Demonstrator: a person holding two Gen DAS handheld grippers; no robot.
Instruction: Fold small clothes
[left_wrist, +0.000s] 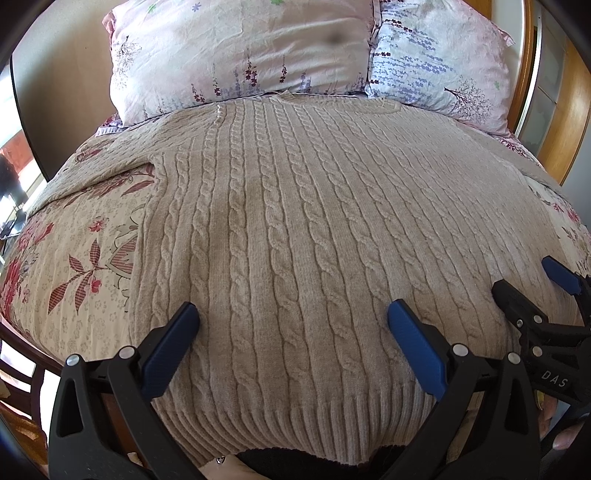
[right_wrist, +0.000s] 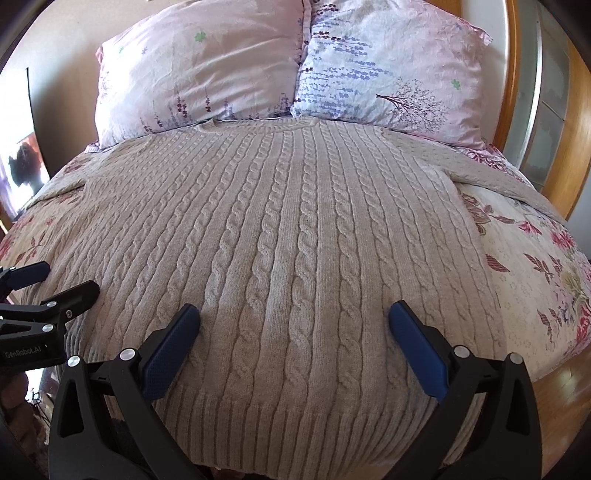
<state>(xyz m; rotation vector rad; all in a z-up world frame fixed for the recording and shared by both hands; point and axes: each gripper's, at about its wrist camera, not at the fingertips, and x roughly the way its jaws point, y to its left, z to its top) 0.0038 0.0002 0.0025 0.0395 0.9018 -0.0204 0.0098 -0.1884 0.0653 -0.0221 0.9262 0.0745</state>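
A beige cable-knit sweater (left_wrist: 295, 221) lies flat on the bed, collar toward the pillows, ribbed hem toward me, sleeves spread out to both sides. It also fills the right wrist view (right_wrist: 288, 240). My left gripper (left_wrist: 293, 317) is open and empty, hovering over the left part of the hem. My right gripper (right_wrist: 293, 319) is open and empty over the right part of the hem. The right gripper also shows at the right edge of the left wrist view (left_wrist: 532, 284). The left gripper shows at the left edge of the right wrist view (right_wrist: 55, 280).
A floral bedspread (left_wrist: 74, 258) covers the bed under the sweater. Two floral pillows (right_wrist: 199, 74) (right_wrist: 388, 74) lean at the head. A wooden headboard frame (right_wrist: 576, 129) stands at the right. Wood floor (right_wrist: 561, 387) shows past the bed's right edge.
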